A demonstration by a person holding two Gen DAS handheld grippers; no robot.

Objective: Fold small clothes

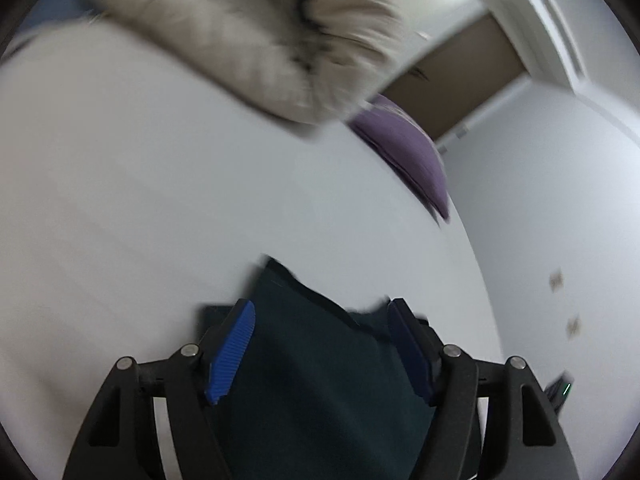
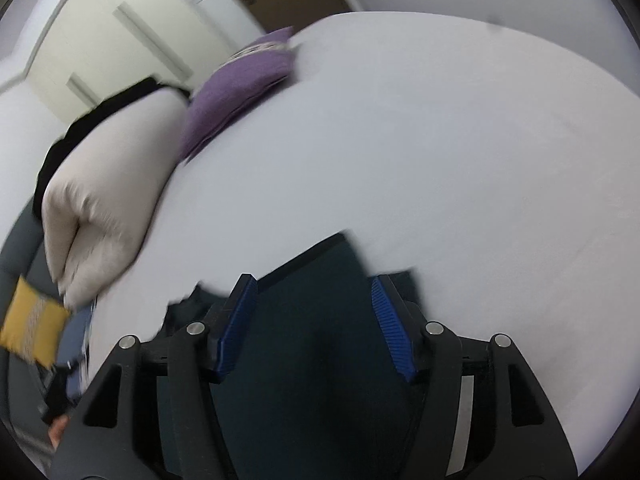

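A dark teal garment point(image 1: 320, 360) is being viewed lying flat on the white bed sheet point(image 1: 140, 200), directly under both tools. The left gripper point(image 1: 322, 344) and right gripper point(image 2: 316, 324) are being held spread, pinching nothing, each straddling the cloth. Its long axis is judged to run forward between the pads; neither hand is seen nearer.

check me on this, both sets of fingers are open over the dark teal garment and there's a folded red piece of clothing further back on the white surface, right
Nearly. The folded piece further back is purple, not red; the right wrist view shows it clearly, and so does the left. The rest holds: the left gripper and right gripper both stand open over the dark teal garment on the white surface.
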